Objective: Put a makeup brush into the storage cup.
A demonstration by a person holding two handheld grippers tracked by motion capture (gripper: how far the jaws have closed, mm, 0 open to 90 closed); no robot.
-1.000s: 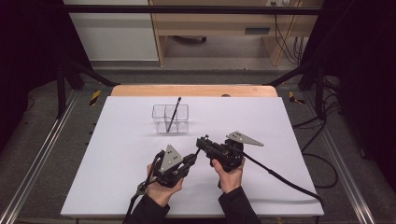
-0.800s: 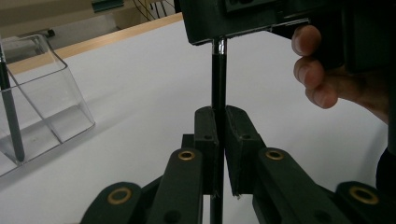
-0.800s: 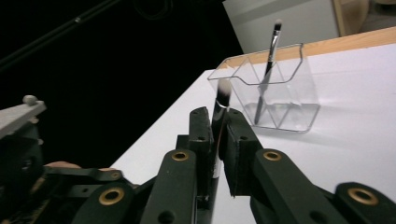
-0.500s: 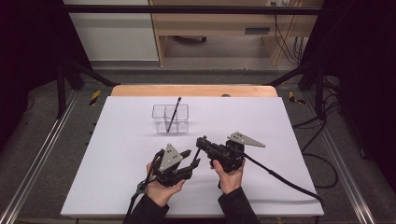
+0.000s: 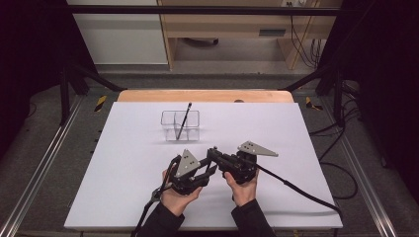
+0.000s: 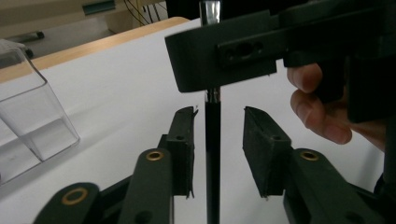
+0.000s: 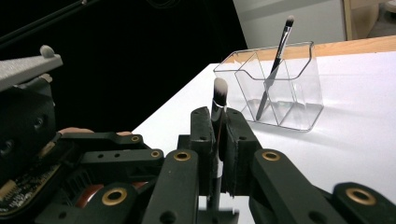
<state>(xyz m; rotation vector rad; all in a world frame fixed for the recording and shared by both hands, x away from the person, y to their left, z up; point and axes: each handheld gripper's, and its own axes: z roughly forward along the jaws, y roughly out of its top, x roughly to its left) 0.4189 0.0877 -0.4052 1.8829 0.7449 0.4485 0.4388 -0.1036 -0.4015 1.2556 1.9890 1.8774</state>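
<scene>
A makeup brush [image 7: 219,91] with a black handle and a pale tip stands upright, and my right gripper [image 7: 218,114] is shut on its silver ferrule. In the high view the right gripper [image 5: 213,152] points left near the table's front. My left gripper [image 5: 210,170] meets it from the left. In the left gripper view the brush handle [image 6: 212,154] runs between the left gripper's [image 6: 219,116] jaws, which have just been closing. One pad is close to the handle and the other stands apart from it. The right gripper's jaw [image 6: 224,51] crosses above.
A clear divided organizer [image 5: 180,126] stands at mid-table with a thin dark brush [image 5: 184,118] leaning in it; it also appears in the right gripper view [image 7: 275,88]. White table surface [image 5: 306,128] lies all around, with a wooden edge at the back.
The left gripper's jaws stand a little wider than a second ago, with the brush handle between them. Both hands have stayed nearly where they were.
</scene>
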